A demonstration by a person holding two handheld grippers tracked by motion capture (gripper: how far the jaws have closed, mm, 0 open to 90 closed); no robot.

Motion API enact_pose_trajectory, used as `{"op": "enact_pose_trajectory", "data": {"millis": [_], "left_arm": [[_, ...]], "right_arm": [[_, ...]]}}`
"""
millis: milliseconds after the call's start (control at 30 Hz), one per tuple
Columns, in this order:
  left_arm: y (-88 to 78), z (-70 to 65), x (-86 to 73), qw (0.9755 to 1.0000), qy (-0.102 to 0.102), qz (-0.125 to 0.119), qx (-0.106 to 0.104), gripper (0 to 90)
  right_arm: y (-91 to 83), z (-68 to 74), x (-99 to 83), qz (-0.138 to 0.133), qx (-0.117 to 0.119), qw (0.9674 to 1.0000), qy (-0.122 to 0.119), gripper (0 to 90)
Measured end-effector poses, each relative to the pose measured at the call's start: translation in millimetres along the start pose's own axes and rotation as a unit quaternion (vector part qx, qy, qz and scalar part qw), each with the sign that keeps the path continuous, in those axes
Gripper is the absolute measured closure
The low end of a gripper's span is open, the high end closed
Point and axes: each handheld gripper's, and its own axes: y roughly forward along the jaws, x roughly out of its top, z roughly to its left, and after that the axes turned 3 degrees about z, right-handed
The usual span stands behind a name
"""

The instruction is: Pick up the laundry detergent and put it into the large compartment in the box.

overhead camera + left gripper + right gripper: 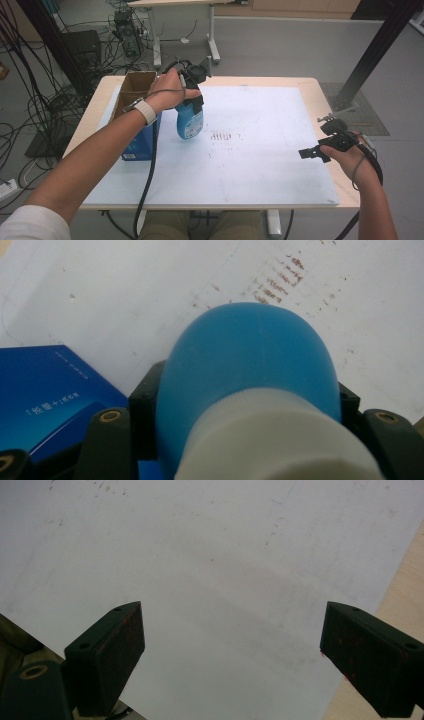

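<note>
While the left gripper (192, 95) is clamping its two black jaws on either side of a blue bottle (190, 120), just below the bottle's white cap (280, 440), the bottle is hanging upright under the claw with its base at or just above the white board (260, 165); whether it is touching cannot be told. In the left gripper view the camera is looking down along the bottle's rounded blue body, with the jaws pressing against it on both sides. Just to the left of the bottle, an open cardboard box with blue printed sides (137, 115) is sitting on the left part of the board, with the person's left hand (167, 92) and forearm reaching over it. A patch of small reddish-brown marks (222, 136) is showing on the board just to the right of the bottle. Well apart, at the right edge of the board, the right gripper (312, 151) is being held in the person's right hand (352, 157) with its jaws spread wide, grasping nothing and pointing left across the bare white surface. Underneath, the board is covering most of a light wooden table (320, 87).
</note>
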Motion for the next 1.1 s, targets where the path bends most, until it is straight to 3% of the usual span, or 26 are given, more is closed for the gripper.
{"op": "enact_pose_trajectory", "data": {"millis": [500, 800, 900, 1100], "left_arm": [[-36.6, -1.9, -10.6, 0.9985, -0.054, -0.007, 0.002, 38.4], [-54.3, -2.4, -18.7, 0.9971, -0.076, -0.013, 0.000, 38.4], [-62.8, -9.0, -22.5, 0.9967, -0.079, -0.015, 0.010, 38.4], [-76.6, -11.5, -26.3, 0.9959, -0.089, -0.015, 0.011, 38.3]], "right_arm": [[-1.9, 5.9, 2.9, -0.016, 0.006, 0.9997, -0.017, 10.6], [-5.2, 9.8, 4.0, -0.021, 0.009, 0.9994, -0.028, 10.6], [-6.8, 10.9, 4.3, -0.023, 0.008, 0.9993, -0.030, 10.6], [-7.9, 13.5, 5.3, -0.025, 0.008, 0.9990, -0.035, 10.6]]}}
